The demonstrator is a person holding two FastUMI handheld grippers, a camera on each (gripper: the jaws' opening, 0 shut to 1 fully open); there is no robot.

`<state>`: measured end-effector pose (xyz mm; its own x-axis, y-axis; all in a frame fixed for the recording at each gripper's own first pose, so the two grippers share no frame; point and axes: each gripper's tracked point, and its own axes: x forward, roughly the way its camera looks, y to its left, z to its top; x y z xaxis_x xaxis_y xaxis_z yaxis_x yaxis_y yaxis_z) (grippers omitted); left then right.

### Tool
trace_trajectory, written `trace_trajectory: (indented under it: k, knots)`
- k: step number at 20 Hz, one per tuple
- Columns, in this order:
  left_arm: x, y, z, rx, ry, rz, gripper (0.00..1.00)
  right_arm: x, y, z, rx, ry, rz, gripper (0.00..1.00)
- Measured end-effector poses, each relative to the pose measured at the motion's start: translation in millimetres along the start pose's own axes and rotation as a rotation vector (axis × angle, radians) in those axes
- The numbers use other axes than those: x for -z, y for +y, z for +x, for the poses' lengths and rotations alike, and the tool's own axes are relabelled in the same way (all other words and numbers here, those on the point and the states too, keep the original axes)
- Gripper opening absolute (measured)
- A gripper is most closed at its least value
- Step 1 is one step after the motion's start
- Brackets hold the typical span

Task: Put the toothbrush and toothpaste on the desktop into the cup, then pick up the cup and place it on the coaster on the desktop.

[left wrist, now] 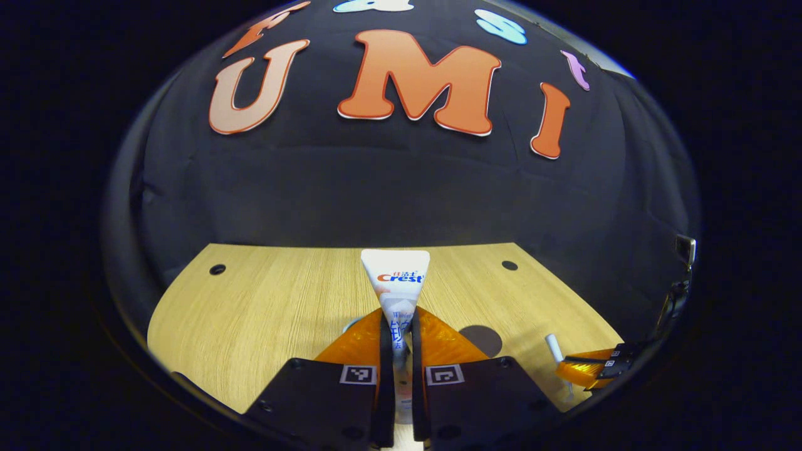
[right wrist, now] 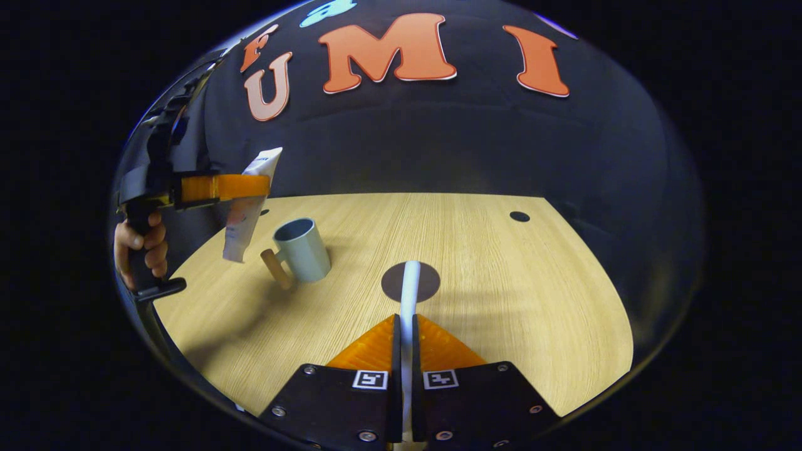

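Note:
My left gripper (left wrist: 397, 316) is shut on a white toothpaste tube (left wrist: 396, 275) that stands upright between its fingers, flat end up. In the right gripper view that left gripper (right wrist: 249, 186) holds the toothpaste tube (right wrist: 247, 210) in the air, up and to the left of a pale blue cup (right wrist: 302, 249) with a wooden handle (right wrist: 274, 268). My right gripper (right wrist: 407, 321) is shut on a white toothbrush (right wrist: 410, 291), which points at the dark round coaster (right wrist: 391, 283). The cup stands upright on the table, left of the coaster.
The light wooden table (right wrist: 501, 282) has small round holes (right wrist: 519, 216) near its far corners. A hand (right wrist: 141, 244) grips the left gripper's handle at the table's left edge. In the left gripper view, the right gripper (left wrist: 567, 366) and the toothbrush (left wrist: 554, 347) lie right of the coaster (left wrist: 481, 340).

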<state>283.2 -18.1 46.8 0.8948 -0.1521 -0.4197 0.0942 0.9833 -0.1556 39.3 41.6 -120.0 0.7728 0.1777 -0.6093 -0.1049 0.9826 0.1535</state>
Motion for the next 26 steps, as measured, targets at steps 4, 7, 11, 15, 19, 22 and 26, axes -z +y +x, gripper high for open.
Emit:
trace_trajectory:
  k: [4,7,11,15,19,22,26]
  knots:
    - [-30,8,35,0.001,-0.077,0.035,0.15,-10,-8,-1,0.028,-0.035,0.009,0.06]
    - [-31,8,61,0.019,-0.091,0.04,0.15,-15,-9,-2,0.034,-0.045,0.022,0.07]
    - [-14,14,89,0.039,-0.085,0.002,0.15,-23,-12,12,0.034,-0.061,0.021,0.06]
    - [7,30,106,0.029,-0.061,-0.039,0.15,-29,-4,22,0.009,-0.069,0.016,0.06]
    - [33,39,111,0.022,-0.011,-0.058,0.21,-37,10,29,-0.026,-0.093,0.019,0.06]
    - [38,36,96,0.039,-0.022,-0.052,0.23,-42,19,33,-0.048,-0.104,0.035,0.06]
    - [49,28,73,0.063,-0.021,-0.027,0.41,-59,30,35,-0.073,-0.151,0.049,0.06]
